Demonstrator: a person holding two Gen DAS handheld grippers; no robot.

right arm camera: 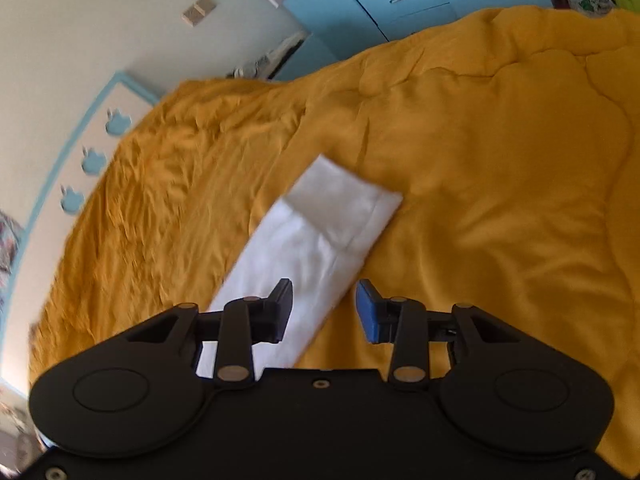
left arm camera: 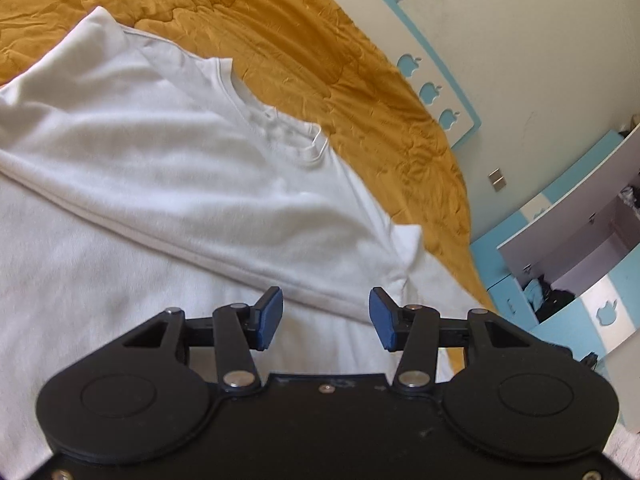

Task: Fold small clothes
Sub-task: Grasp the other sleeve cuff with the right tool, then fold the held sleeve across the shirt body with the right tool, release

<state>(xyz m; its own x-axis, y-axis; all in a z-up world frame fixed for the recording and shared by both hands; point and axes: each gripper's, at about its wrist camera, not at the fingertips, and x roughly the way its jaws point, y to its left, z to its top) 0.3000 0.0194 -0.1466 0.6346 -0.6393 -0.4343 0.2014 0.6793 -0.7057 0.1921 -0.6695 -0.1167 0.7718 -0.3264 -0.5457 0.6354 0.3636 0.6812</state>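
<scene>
**A:** Start with the biggest thing. What's under both claws?

**B:** The mustard quilt (right arm camera: 500,160), spread beneath and beyond both of them. On it, ahead of the left gripper (left arm camera: 325,316), lies the white T-shirt (left arm camera: 168,152). It fills most of that view, neckline (left arm camera: 280,120) up and away from the claw, toward the far right.

**A:** And how does it lie against the claw?

**B:** One side looks already folded over: a long folded edge (left arm camera: 224,256) runs on a diagonal from the far left down toward the fingertips, ending just ahead of and between them. More white cloth sits below that edge, directly under the claw.

**A:** Jaws?

**B:** Spread wide, nothing between them, blue pads (left arm camera: 269,318) clear of the fabric.

**A:** The right side?

**B:** The right gripper (right arm camera: 324,310) is also wide apart and empty. A narrow white strip (right arm camera: 304,248) runs straight away from it, its near end under the left-hand finger, its far end capped by a squarish flap (right arm camera: 344,204). I read it as a sleeve or folded side of the shirt, though I can't tell for sure.

**A:** So which hand is better placed?

**B:** My guess is the left: the fold edge lies right at its tips. The right would need to shift toward its own left to centre on the strip.
</scene>
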